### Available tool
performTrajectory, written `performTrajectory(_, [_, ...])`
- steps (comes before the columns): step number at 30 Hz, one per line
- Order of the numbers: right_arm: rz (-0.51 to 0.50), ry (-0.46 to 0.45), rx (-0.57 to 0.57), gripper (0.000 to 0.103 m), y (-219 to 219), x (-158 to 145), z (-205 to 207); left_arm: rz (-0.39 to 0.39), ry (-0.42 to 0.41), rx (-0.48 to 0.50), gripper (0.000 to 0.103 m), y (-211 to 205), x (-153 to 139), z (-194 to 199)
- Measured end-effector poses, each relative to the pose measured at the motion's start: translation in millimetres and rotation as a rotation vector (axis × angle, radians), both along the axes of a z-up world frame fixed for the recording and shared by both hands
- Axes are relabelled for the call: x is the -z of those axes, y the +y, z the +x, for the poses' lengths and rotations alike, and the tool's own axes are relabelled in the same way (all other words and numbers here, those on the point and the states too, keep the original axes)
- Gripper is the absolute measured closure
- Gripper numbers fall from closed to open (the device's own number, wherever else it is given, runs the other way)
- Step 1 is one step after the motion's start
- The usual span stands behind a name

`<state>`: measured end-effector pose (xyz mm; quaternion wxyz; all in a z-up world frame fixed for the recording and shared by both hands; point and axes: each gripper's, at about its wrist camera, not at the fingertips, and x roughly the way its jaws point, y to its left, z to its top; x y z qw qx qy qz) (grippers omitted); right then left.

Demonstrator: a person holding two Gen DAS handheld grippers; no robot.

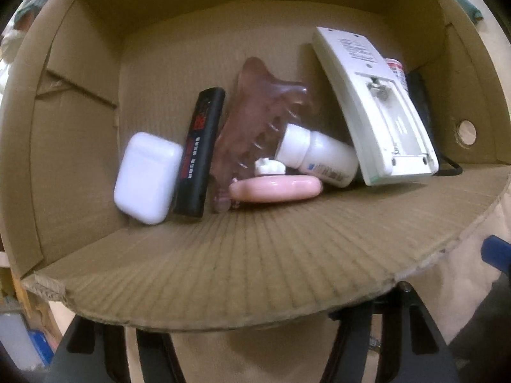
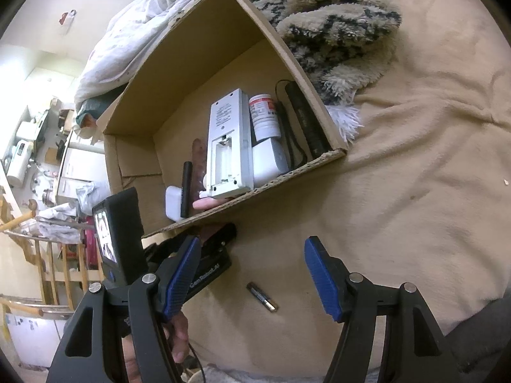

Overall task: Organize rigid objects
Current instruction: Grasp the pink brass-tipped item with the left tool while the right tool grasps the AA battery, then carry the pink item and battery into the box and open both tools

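An open cardboard box [image 1: 242, 274] lies on a beige blanket. Inside it are a white earbud case [image 1: 145, 177], a black stick [image 1: 199, 156], a pink translucent comb [image 1: 252, 118], a white bottle [image 1: 319, 156], a pink oval [image 1: 276, 188], a white remote [image 1: 373, 108] with its battery bay bare, and a red-and-white pill bottle [image 2: 263, 116]. My left gripper's fingers [image 1: 153, 351] stand wide apart just outside the near wall, which hides their tips. My right gripper [image 2: 252, 245] is open over the blanket, with a loose battery [image 2: 262, 296] lying between its fingers.
A shaggy black-and-cream throw [image 2: 335, 16] and a white duvet [image 2: 134, 32] lie behind the box. A black tube with a cord [image 2: 306, 121] rests along the box's right wall. Wooden furniture and clutter [image 2: 41, 159] stand beyond the bed's left edge.
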<state>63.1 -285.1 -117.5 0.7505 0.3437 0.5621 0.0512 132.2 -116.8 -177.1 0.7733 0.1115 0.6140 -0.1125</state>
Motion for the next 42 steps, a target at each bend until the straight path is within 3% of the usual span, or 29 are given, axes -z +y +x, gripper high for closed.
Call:
performTrajectory(3, [-0.026,0.005,-0.031,0.032,7.1,0.2,2.9,-0.002,0.003,0.007,0.045,1.1,-2.1,-3.8])
performTrajectory(5, [-0.097,0.016,-0.079,0.032,17.7,0.5,5.3,0.011,0.014,0.002,0.045,3.7,-5.8,-6.4])
performTrajectory(7, [-0.192,0.026,-0.146,0.032,32.2,2.3,6.9,0.026,0.014,-0.024,0.045,10.4,-14.6,-10.6])
performTrajectory(12, [-0.253,0.090,-0.336,0.032,73.0,23.5,9.3,0.008,0.030,-0.104,0.045,35.8,-48.0,-24.7])
performTrajectory(15, [-0.297,0.117,-0.460,0.032,101.6,36.2,7.5,-0.015,-0.023,-0.143,0.045,56.4,-73.4,-35.0])
performTrajectory(21, [-0.527,0.110,-0.688,0.032,152.6,56.1,1.4,-0.053,-0.112,-0.195,0.045,78.1,-103.7,-45.9])
performTrajectory(23, [-0.551,0.090,-0.705,0.032,157.3,56.6,2.9,-0.050,-0.130,-0.205,0.045,90.4,-107.9,-48.9])
performTrajectory(25, [-0.564,0.071,-0.717,0.044,159.5,55.0,3.2,-0.069,-0.126,-0.224,0.045,91.8,-105.8,-49.3])
performTrajectory(26, [-0.575,0.056,-0.718,0.063,160.0,52.4,2.9,-0.076,-0.124,-0.231,0.045,94.0,-103.6,-52.4])
performTrajectory(27, [-0.583,0.043,-0.719,0.073,160.2,49.6,3.4,-0.077,-0.126,-0.233,0.045,91.4,-101.4,-51.0])
performTrajectory(28, [-0.588,0.035,-0.718,0.090,159.8,47.5,3.5,-0.075,-0.127,-0.233,0.045,100.7,-98.3,-41.2])
performTrajectory(29, [-0.589,0.031,-0.716,0.093,158.7,46.4,3.9,-0.077,-0.128,-0.235,0.045,101.3,-98.8,-41.5])
performTrajectory(33, [-0.571,0.014,-0.683,0.093,147.8,39.3,2.2,-0.099,-0.128,-0.240,0.045,104.2,-95.7,-39.1])
performTrajectory(42, [-0.503,-0.061,-0.487,0.093,100.7,-2.8,5.0,-0.094,-0.184,-0.239,0.045,103.1,-102.1,-42.0])
